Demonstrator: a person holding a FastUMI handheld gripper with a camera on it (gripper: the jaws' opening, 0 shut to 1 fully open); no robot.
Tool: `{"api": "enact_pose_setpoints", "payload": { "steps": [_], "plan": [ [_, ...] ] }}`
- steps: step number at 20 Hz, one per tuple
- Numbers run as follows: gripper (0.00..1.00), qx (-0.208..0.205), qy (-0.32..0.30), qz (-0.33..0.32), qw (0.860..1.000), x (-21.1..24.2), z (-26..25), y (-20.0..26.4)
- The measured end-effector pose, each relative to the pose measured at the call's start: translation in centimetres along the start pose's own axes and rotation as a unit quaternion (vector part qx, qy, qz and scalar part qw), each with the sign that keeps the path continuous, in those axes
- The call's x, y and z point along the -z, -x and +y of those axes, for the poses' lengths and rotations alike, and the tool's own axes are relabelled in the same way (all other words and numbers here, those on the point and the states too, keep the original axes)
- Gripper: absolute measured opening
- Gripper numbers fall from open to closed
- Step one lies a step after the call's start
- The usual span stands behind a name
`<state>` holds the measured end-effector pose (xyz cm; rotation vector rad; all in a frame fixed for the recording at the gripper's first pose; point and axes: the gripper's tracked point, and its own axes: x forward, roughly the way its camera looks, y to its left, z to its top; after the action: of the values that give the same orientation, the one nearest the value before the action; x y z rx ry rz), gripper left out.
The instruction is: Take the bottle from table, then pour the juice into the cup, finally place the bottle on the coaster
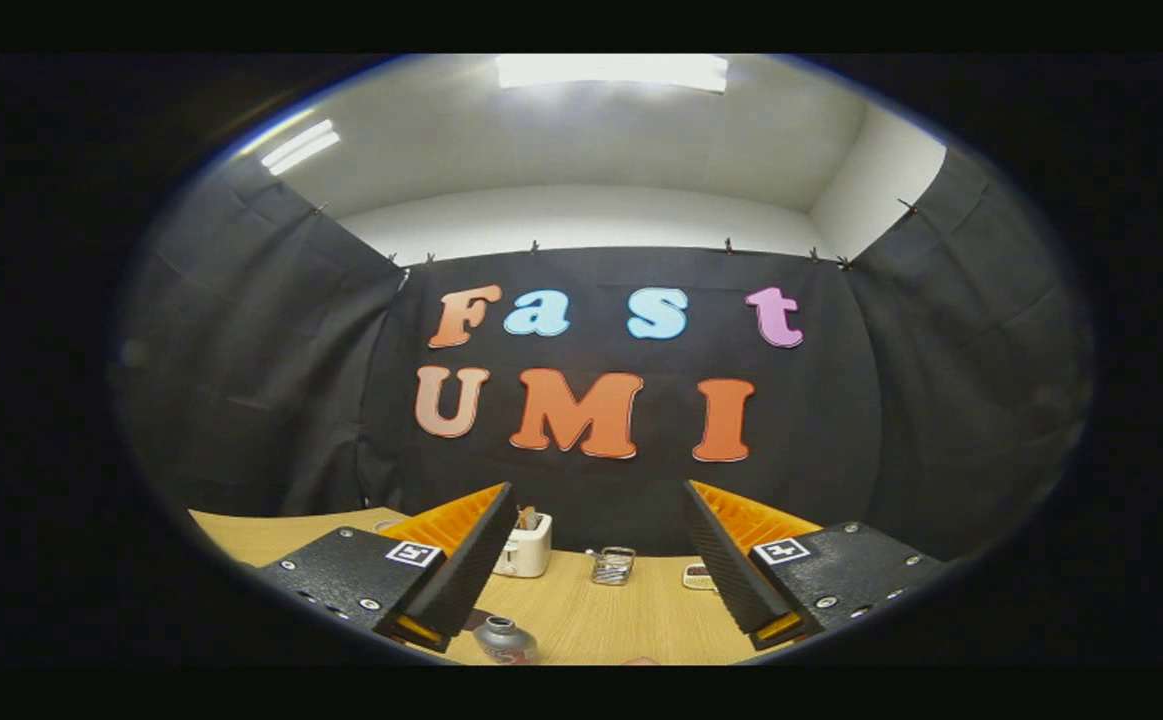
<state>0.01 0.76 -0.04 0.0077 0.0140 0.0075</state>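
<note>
My gripper (596, 495) is held above the wooden table (601, 615), fingers spread wide with nothing between them. The bottle (504, 640), seen from above with a grey cap, stands low in the gap, close to the left finger's base. A clear glass cup (612, 565) stands farther out on the table, ahead of the fingers and roughly midway between them. A small flat piece, possibly the coaster (697, 576), lies beside the cup; the right finger hides part of it. A dark flat shape (478, 618) lies by the bottle, half hidden by the left finger.
A white toaster (524, 545) stands at the back of the table, just right of the left finger. Black cloth walls close the booth behind and on both sides. Bare wood lies between the bottle and the cup.
</note>
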Motion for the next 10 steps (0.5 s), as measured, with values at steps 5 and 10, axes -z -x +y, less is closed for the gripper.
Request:
{"api": "enact_pose_setpoints", "payload": {
  "steps": [5,10],
  "plan": [
    [0.97,-0.005,-0.002,0.004,1.000,0.5,0.4,0.0],
    [0.98,-0.012,-0.006,0.011,1.000,1.8,0.9,0.2]
  ]
}}
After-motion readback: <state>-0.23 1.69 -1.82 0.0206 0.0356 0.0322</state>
